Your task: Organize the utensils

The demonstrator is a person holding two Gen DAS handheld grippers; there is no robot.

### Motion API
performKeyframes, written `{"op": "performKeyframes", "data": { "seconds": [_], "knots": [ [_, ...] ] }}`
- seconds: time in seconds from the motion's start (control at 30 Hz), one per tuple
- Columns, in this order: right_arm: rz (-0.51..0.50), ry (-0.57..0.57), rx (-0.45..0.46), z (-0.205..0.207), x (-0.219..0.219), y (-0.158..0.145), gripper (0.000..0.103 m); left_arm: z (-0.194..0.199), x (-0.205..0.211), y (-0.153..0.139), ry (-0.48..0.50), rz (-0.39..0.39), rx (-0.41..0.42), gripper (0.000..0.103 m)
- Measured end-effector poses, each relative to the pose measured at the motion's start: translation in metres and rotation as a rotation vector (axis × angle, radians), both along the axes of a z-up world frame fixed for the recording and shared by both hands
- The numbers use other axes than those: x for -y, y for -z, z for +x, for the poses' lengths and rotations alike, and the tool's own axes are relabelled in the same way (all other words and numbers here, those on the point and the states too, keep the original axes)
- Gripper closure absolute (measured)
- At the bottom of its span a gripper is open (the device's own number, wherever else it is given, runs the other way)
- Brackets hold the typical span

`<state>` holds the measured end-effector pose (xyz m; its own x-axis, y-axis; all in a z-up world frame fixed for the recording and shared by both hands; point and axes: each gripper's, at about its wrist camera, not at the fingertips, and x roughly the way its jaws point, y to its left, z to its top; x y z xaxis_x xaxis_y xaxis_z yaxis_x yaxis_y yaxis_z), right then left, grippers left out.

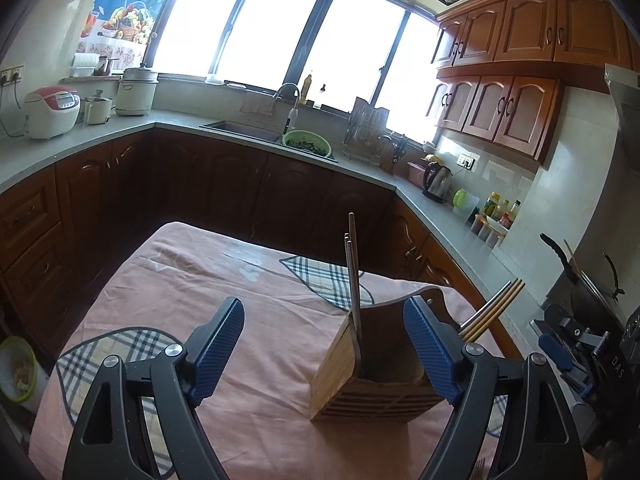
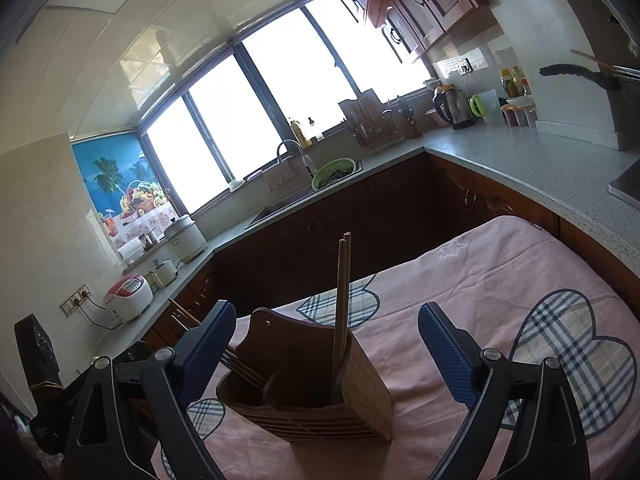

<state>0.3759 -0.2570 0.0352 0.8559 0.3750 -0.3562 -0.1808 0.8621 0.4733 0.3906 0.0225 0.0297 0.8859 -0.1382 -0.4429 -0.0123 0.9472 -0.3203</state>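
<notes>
A wooden utensil holder [image 1: 360, 384] stands on the pink tablecloth [image 1: 240, 280]. Two brown chopsticks [image 1: 354, 280] stand upright in one compartment, and several more chopsticks [image 1: 494, 310] lean out to the right. My left gripper [image 1: 324, 312] is open, its right finger beside the holder, nothing pressed. In the right wrist view the same holder [image 2: 320, 396] sits low between the fingers of my right gripper [image 2: 328, 312], which is open and touches nothing. There the upright chopsticks [image 2: 342, 300] rise at centre and the leaning chopsticks [image 2: 188, 316] pass behind the left finger. A blue pad [image 1: 554, 350] of the right gripper shows at the far right.
Dark wood cabinets and a grey counter [image 1: 100, 136] wrap around the table on three sides. On the counter are a rice cooker [image 1: 50, 110], a sink with a green colander [image 1: 307, 143] and a kettle [image 1: 438, 178]. A bin [image 1: 18, 372] stands left of the table.
</notes>
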Motion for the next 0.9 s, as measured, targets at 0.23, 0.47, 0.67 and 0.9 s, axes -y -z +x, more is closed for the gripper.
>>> {"op": "performKeyframes", "data": {
  "seconds": [0.23,0.47,0.67,0.9],
  "knots": [
    [-0.004,-0.024,0.019,-0.032,-0.003,-0.005,0.007,-0.038,-0.003,-0.007,-0.005,0.021,-0.004,0.013],
    [-0.039,-0.060,0.025,-0.063,-0.008,-0.004,0.005,-0.081,0.003,-0.010,0.007,0.057,-0.014,0.006],
    [-0.107,-0.085,0.036,-0.098,-0.015,0.006,0.000,-0.123,0.007,-0.010,-0.007,0.093,-0.020,0.002],
    [-0.190,-0.084,0.061,-0.141,-0.021,0.013,0.000,-0.176,0.014,-0.014,-0.023,0.144,0.015,0.001]
  ]
}}
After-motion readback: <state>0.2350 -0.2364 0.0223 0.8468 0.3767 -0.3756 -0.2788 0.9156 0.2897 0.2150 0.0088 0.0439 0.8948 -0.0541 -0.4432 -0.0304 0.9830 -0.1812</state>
